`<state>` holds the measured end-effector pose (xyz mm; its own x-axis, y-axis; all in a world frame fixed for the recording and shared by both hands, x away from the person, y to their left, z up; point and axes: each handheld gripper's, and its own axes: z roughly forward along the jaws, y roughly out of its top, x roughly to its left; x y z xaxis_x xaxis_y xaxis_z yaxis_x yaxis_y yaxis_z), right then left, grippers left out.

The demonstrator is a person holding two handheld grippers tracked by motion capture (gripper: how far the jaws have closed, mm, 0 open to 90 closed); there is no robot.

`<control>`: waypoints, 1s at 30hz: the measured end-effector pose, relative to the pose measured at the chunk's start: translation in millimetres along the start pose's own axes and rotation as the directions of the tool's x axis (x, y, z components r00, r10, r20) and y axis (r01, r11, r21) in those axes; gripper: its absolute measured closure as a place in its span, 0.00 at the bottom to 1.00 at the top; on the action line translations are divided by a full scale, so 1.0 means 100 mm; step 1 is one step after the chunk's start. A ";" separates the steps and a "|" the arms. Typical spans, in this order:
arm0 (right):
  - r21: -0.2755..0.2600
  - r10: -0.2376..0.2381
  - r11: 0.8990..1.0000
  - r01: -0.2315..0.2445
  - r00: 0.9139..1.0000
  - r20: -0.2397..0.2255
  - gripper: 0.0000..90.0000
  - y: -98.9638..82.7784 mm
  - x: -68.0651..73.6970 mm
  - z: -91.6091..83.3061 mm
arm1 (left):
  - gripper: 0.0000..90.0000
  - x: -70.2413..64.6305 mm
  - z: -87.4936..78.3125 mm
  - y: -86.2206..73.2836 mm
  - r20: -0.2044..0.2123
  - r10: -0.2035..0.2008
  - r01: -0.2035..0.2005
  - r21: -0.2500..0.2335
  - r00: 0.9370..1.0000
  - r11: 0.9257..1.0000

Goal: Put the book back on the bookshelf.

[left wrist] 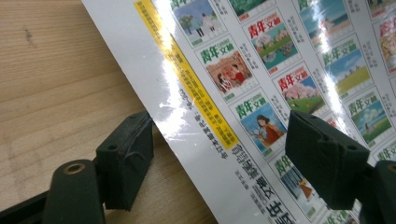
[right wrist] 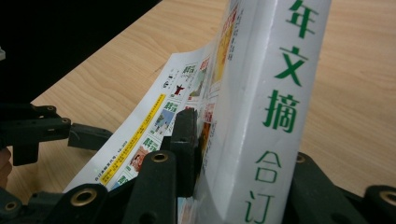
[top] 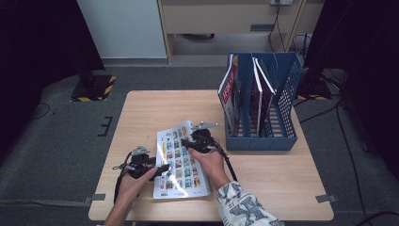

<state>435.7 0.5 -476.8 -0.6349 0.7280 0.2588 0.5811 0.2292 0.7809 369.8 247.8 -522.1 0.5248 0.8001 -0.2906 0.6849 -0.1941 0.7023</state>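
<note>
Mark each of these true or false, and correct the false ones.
1. The right claw grips the spine edge of the magazine. True.
2. The left claw is clamped shut on the magazine. False: its jaws stand apart, one on the wooden table, one over the cover.
3. The blue file rack stands to the right of the magazine in the high view. True.
4. The rack is empty. False: several magazines stand in it.
5. The magazine's cover shows rows of small pictures and a yellow stripe. True.
</note>
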 end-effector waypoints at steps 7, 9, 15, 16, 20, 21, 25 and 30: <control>-0.063 -0.057 0.996 0.059 0.998 0.024 0.78 0.08 0.06 -0.08 | 0.21 -0.01 0.05 -0.01 0.023 0.015 -0.016 0.034 1.000 0.999; -0.086 -0.071 0.994 0.073 0.997 0.026 0.78 0.10 0.07 -0.11 | 0.20 -0.02 0.06 -0.01 0.029 0.021 -0.022 0.035 0.999 0.999; -0.116 -0.084 0.989 0.086 0.996 0.021 0.79 0.13 0.10 -0.15 | 0.23 -0.04 0.08 -0.01 0.051 0.034 -0.035 0.034 0.998 0.999; -0.119 -0.084 0.989 0.085 0.996 0.019 0.79 0.13 0.10 -0.15 | 0.26 -0.03 0.07 -0.01 0.051 0.030 -0.032 0.033 0.998 0.999; -0.125 -0.091 0.988 0.092 0.996 0.011 0.79 0.13 0.11 -0.15 | 0.48 0.05 0.03 0.00 0.048 -0.052 0.051 0.017 0.997 0.999; -0.127 -0.092 0.988 0.092 0.996 0.008 0.79 0.13 0.11 -0.15 | 0.55 0.08 0.01 0.00 0.046 -0.067 0.067 0.006 0.997 0.998; -0.138 -0.104 0.985 0.103 0.995 -0.001 0.79 0.14 0.12 -0.16 | 0.72 0.10 -0.02 0.01 0.043 -0.080 0.081 -0.010 0.996 0.997; -0.146 -0.116 0.983 0.113 0.993 -0.010 0.79 0.13 0.13 -0.17 | 0.84 0.10 -0.04 0.02 0.038 -0.087 0.087 -0.014 0.996 0.996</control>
<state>426.8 1.8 -453.4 -0.7030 0.6900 0.1722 0.4250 0.2135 0.8797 373.7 257.6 -521.0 0.4824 0.7916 -0.3749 0.7210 -0.1159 0.6831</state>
